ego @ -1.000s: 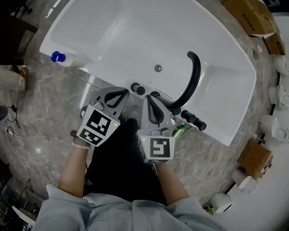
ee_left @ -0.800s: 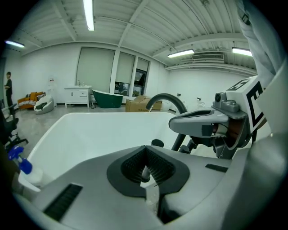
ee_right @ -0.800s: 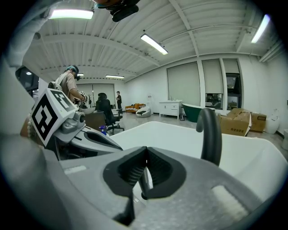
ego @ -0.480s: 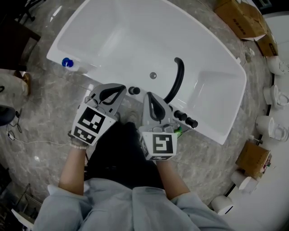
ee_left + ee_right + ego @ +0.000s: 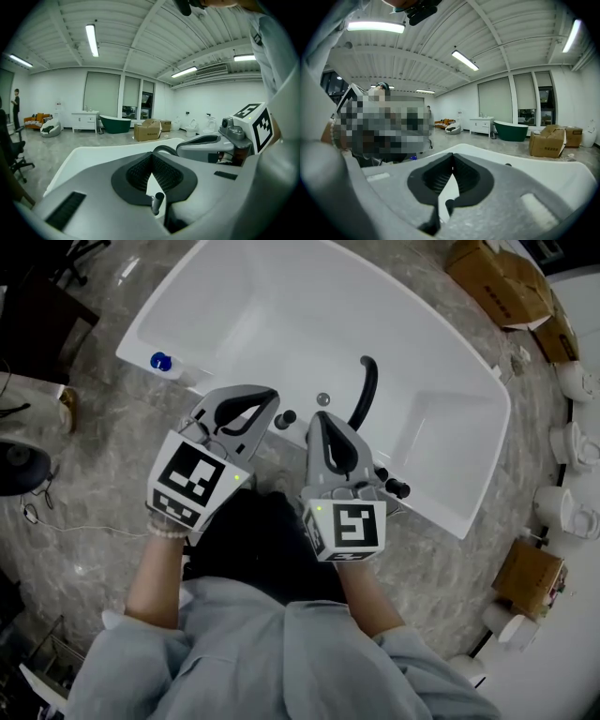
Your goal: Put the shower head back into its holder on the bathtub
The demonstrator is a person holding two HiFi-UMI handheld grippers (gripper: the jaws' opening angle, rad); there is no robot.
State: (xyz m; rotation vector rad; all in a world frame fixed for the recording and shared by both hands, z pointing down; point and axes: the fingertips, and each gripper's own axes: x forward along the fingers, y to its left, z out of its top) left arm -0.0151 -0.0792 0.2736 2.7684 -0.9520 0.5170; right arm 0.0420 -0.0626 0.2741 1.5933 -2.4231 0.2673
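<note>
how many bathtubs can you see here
2: a white bathtub close by, and a dark green bathtub far across the room. Others may be out of view.

Black shower head point(image 5: 394, 487) sits on bathtub point(image 5: 281, 315) rim.

The head view looks steeply down from above the person at mid range: bathtub point(image 5: 281, 315) across the upper frame, left gripper point(image 5: 267, 407) and right gripper point(image 5: 322, 420) at centre. Each gripper view sits close behind its own jaws and faces near level over the bathtub rim. Both share the background green tub point(image 5: 115, 124) and cardboard box point(image 5: 147, 130).
</note>
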